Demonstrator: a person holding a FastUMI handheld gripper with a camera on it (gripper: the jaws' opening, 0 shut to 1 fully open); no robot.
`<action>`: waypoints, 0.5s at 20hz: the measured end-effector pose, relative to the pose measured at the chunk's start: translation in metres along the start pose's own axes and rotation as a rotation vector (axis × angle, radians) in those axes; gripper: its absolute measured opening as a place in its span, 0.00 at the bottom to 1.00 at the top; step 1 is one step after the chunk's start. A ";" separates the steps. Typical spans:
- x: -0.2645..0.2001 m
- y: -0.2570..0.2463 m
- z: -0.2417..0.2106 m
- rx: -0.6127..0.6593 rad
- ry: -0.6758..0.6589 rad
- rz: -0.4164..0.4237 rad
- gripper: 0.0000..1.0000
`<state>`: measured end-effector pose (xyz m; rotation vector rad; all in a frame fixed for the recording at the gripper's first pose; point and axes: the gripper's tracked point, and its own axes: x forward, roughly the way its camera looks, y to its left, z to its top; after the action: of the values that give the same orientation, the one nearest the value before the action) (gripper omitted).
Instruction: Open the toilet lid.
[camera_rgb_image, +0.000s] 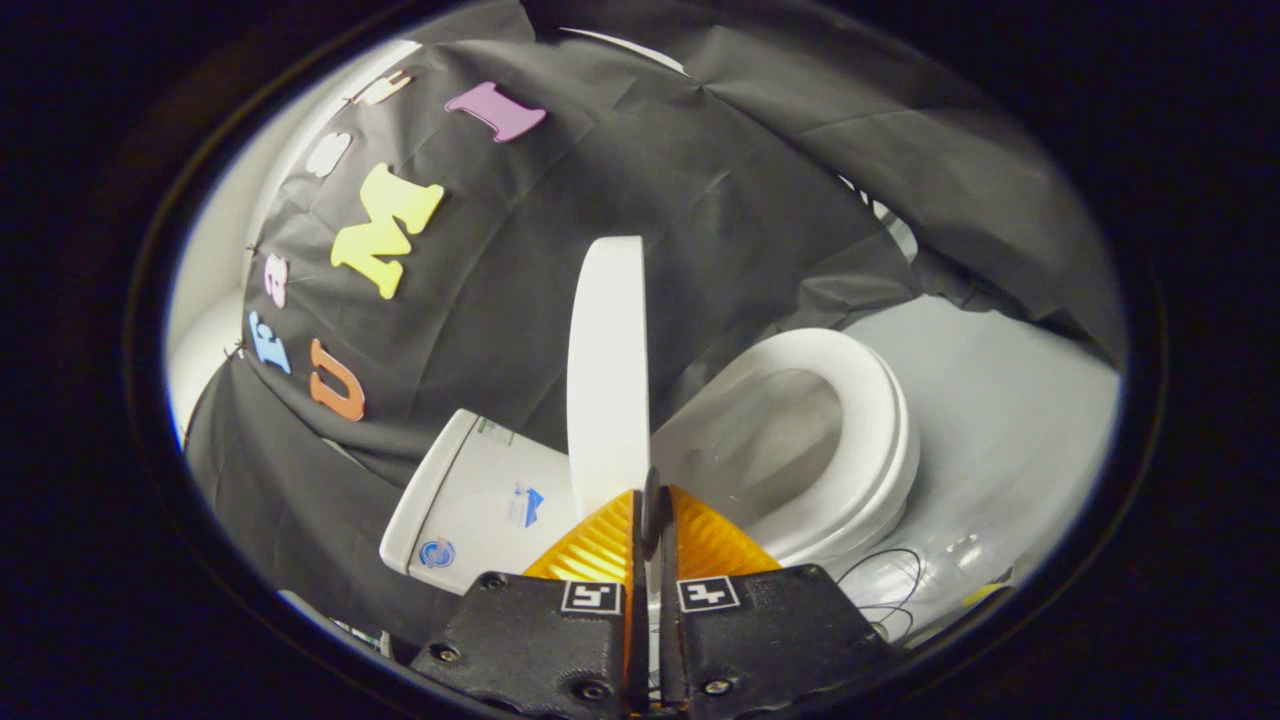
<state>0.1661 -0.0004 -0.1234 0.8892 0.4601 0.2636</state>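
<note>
White toilet lid (607, 370) standing raised, seen edge-on, rising just ahead of the gripper (652, 500), between tank (480, 500) and seat (850, 440). Fingers (600, 545) lying drawn almost together, only a thin slit showing between them, tips meeting the lid's lower edge; possibly pinching that edge, though the contact is too small to judge. Seat ring lying flat over the open bowl (760, 440), beyond the fingers on one side. Tank sitting beside the lid on the other side, backed by dark cloth wall (620, 160). Pale floor (1010, 420) showing past the seat, thin dark wire (890, 580) looping near the base.
</note>
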 end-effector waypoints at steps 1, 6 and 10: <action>0.001 0.004 0.001 -0.011 -0.001 -0.001 0.08; -0.001 0.020 -0.003 -0.060 -0.001 -0.023 0.08; -0.002 0.036 -0.002 -0.091 -0.007 -0.026 0.08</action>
<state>0.1622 0.0212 -0.0954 0.7949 0.4496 0.2559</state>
